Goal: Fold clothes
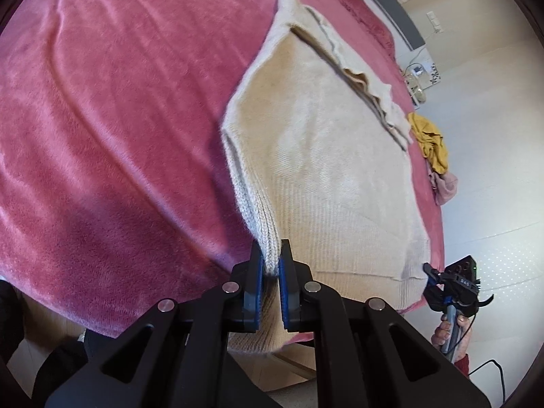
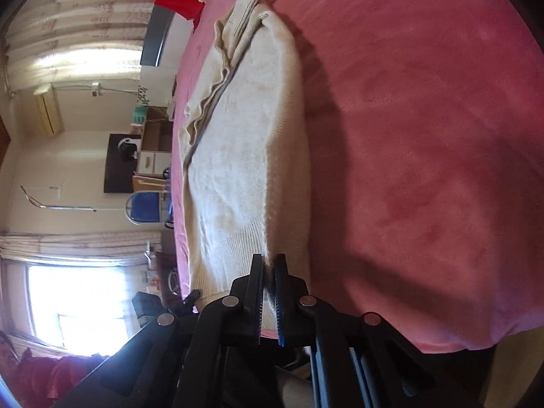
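Note:
A cream knit sweater (image 1: 316,156) lies partly folded on a bed with a pink plush blanket (image 1: 112,119). My left gripper (image 1: 271,258) is shut on the sweater's ribbed hem at its near left corner. My right gripper (image 2: 269,267) is shut on the hem of the same sweater (image 2: 244,142) at the other near corner. The right gripper also shows in the left wrist view (image 1: 430,272), at the sweater's near right corner, held by a hand. A sleeve is folded across the far part of the sweater.
A yellow garment (image 1: 430,139) and a pale pink one (image 1: 445,187) lie at the bed's right edge. Beyond the pink blanket (image 2: 425,136) are a red cloth (image 2: 178,1), curtains, a window and a blue chair (image 2: 149,204).

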